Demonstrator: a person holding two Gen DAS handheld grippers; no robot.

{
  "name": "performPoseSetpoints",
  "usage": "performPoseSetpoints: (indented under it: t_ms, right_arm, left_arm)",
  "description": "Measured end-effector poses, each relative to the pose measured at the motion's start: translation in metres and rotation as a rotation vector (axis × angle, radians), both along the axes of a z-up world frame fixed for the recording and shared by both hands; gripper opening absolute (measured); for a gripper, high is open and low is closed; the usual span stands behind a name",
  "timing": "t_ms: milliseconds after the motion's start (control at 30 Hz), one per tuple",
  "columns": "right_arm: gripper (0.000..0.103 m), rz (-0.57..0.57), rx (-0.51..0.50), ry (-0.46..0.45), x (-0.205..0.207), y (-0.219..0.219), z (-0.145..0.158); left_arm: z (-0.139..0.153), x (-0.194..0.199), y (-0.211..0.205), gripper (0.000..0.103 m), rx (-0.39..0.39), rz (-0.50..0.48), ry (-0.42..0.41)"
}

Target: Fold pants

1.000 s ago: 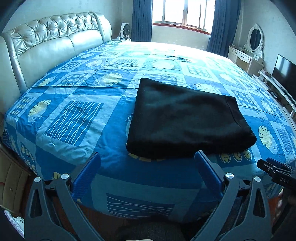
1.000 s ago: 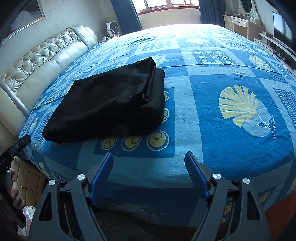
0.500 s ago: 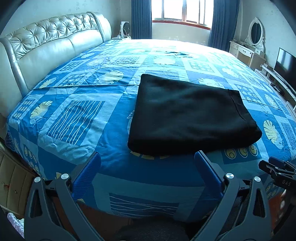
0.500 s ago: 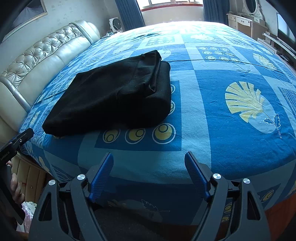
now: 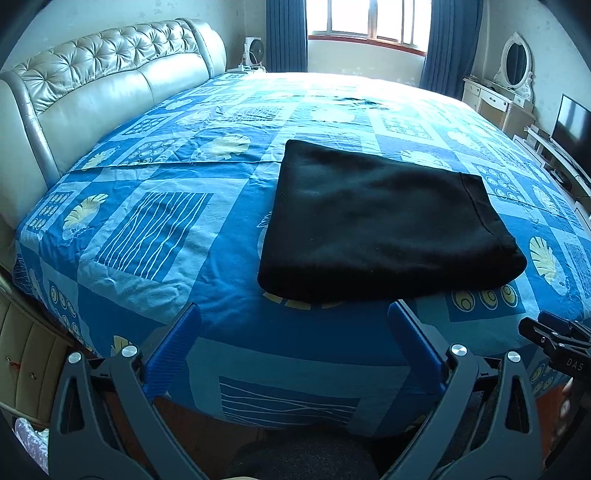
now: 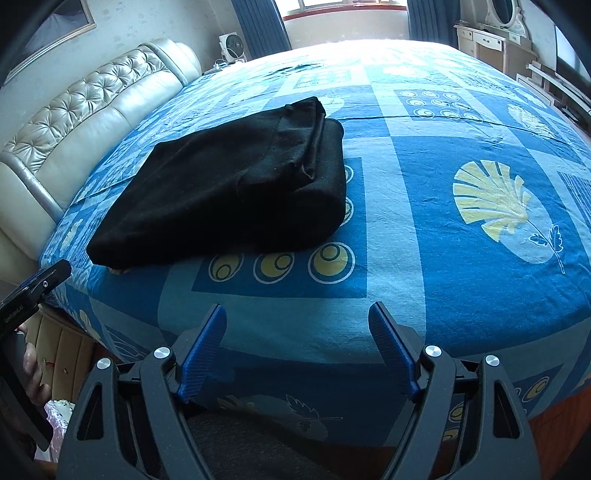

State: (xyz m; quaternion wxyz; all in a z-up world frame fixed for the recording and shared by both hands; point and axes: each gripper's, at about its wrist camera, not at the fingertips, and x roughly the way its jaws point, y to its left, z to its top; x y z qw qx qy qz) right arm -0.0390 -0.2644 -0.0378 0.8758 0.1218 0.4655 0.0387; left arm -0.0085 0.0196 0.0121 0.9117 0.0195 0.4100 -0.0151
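Tongs [image 5: 295,314] agape off bed [image 5: 147,236] edge

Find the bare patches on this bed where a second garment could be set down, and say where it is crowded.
Free: bedspread between the headboard and the folded black pants; also the bed's far half toward the window. Only the pants' patch is taken.

The black, soft-fabric pants [image 5: 384,225] are seen folded into a thick, flat rectangle (hemmed edges stacked at one end), laid near the edge of the blue patterned bedspread [image 5: 155,229].
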Motion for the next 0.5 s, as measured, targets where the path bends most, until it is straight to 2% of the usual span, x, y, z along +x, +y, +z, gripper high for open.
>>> performPoseSetpoints:
  t_ms: [500]
  right_arm:
    - [0.078,0.010,-0.002,0.005,-0.0004,0.0040,-0.0004]
  left_arm:
    - [-0.0016,0.0010,0.0010,0.101,0.028,0.014,0.002]
